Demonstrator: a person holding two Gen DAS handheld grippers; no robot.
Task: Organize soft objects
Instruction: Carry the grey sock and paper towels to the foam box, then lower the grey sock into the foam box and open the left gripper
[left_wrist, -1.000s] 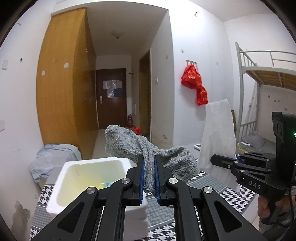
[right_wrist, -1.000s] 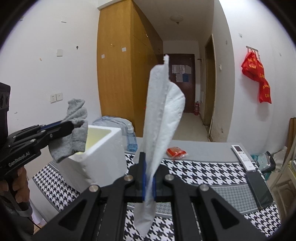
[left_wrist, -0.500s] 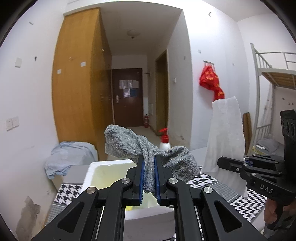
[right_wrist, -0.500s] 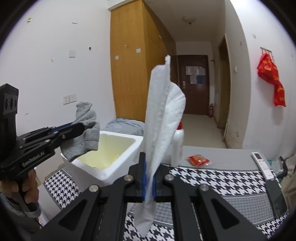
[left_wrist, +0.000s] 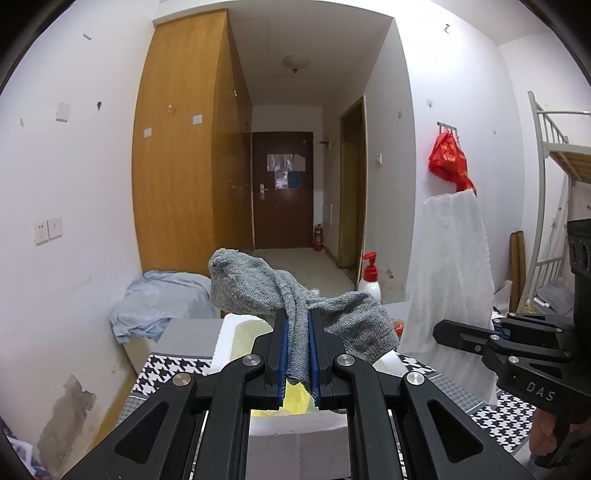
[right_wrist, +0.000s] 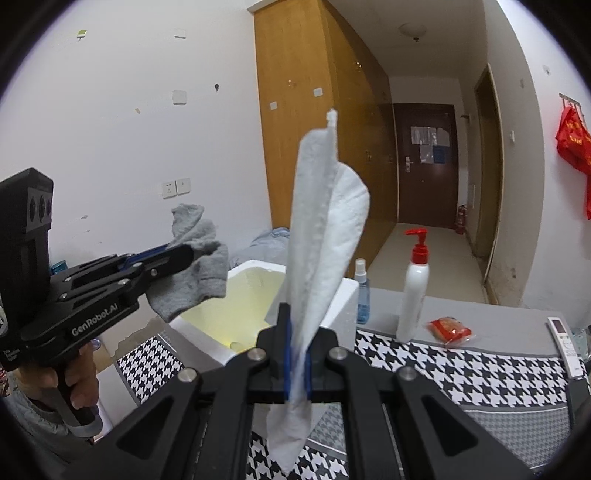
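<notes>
My left gripper (left_wrist: 298, 350) is shut on a grey knitted sock (left_wrist: 258, 288), which droops to both sides of the pads above a white foam box (left_wrist: 299, 439) with a yellowish inside. In the right wrist view the same left gripper (right_wrist: 181, 254) holds the grey sock (right_wrist: 199, 273) over the near left corner of the foam box (right_wrist: 347, 295). My right gripper (right_wrist: 297, 354) is shut on a white cloth (right_wrist: 325, 229) that stands up tall and hangs below the pads, just in front of the box. In the left wrist view the white cloth (left_wrist: 454, 266) rises at the right.
The foam box sits on a houndstooth-patterned table cover (right_wrist: 461, 369). A white pump bottle with a red top (right_wrist: 413, 291), a small spray bottle (right_wrist: 362, 291), a red packet (right_wrist: 448, 330) and a remote (right_wrist: 567, 343) lie behind. A pale blue cloth heap (left_wrist: 159, 302) lies by the wardrobe.
Both views have swung left, so the foam box has slid toward the centre and right of each picture. Both grips are unchanged.
</notes>
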